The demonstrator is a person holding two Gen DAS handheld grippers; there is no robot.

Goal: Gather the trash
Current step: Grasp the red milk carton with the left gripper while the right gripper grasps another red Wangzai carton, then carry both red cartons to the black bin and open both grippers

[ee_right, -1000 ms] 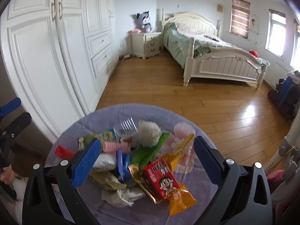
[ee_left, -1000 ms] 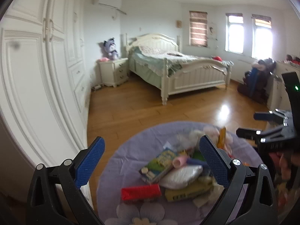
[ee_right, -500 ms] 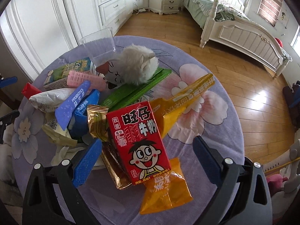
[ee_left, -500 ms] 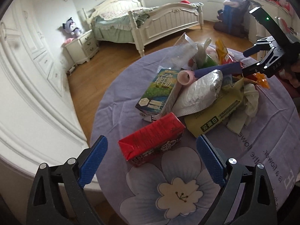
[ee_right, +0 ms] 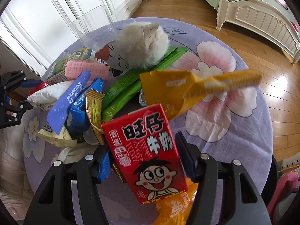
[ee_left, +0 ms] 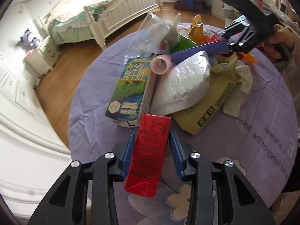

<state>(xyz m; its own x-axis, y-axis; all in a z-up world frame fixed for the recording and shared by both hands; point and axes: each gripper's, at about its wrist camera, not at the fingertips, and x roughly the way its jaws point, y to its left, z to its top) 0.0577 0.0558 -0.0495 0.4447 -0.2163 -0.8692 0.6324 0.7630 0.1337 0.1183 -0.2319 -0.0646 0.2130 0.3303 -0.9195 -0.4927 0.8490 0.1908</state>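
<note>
A heap of trash lies on a round table under a lilac flowered cloth. My left gripper points steeply down with its jaws closing, and the blue pads touch both sides of a small red carton at the heap's near edge. My right gripper is also closing, its pads against the edges of a red milk carton with a cartoon face, which rests on an orange packet. In the left wrist view the right gripper stands at the heap's far side.
Also in the heap are a green-blue milk carton, silver pouch, pink roller, clear cup, furry white toy, green sachets and yellow wrapper. A bed, white wardrobe and wooden floor surround the table.
Both grippers have come down from above the table onto the heap. Their wide-open jaws have narrowed around a red carton each, and the left one has rolled in line with its carton.
</note>
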